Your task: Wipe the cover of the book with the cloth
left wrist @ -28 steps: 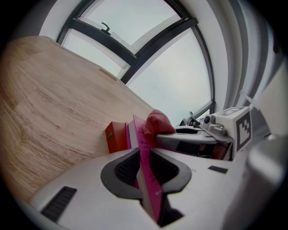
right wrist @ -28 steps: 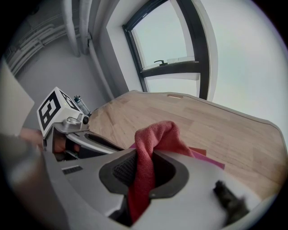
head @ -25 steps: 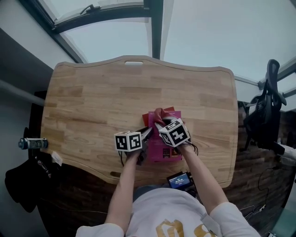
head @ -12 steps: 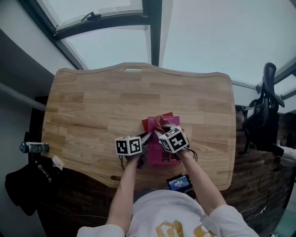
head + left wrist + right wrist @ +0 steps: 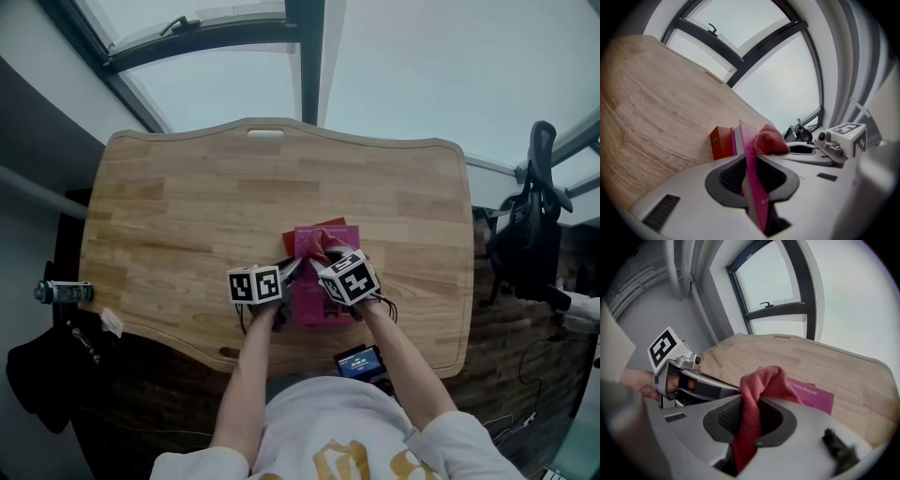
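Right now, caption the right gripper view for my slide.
Right gripper shut on the red cloth over the pink book, which the left gripper clamps on the wooden table.

Near end of book (image 5: 342, 238) unseen beneath left gripper (image 5: 296, 270) and right gripper (image 5: 325, 251)

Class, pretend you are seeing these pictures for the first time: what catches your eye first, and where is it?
A bright magenta book lies toward the person's side of the wide wooden table, its edge pinched by the left gripper. The right gripper clamps a red cloth that is bunched over the book's cover.
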{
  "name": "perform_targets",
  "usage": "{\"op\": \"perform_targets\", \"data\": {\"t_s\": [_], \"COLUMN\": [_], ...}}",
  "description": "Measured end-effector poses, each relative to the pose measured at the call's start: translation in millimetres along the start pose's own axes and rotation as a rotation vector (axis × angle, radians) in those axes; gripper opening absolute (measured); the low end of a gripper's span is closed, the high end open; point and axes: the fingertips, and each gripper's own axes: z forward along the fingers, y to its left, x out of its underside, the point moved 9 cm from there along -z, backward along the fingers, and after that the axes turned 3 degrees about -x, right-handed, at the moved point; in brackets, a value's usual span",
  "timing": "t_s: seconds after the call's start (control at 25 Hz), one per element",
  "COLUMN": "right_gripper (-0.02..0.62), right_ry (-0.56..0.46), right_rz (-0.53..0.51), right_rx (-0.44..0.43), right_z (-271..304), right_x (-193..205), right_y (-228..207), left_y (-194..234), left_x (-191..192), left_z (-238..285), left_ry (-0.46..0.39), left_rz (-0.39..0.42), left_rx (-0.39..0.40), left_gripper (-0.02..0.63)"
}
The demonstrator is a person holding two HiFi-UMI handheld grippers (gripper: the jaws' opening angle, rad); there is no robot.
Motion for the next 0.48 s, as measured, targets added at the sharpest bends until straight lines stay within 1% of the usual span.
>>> {"op": "perform_targets", "data": {"t_s": [0.48], "right_gripper": [0.071], "right_ry": [-0.001], "right_rz": [0.012], "right_rx": [0.002], "right_z": [-7], "right_x": [12], "right_y": [9], "left_y": [1], "left_x": [1], "left_z": [0], "left_ry": [-0.006], "left_rz": [-0.013], "left_rx": [0.02], "left_gripper": [0.074]}}
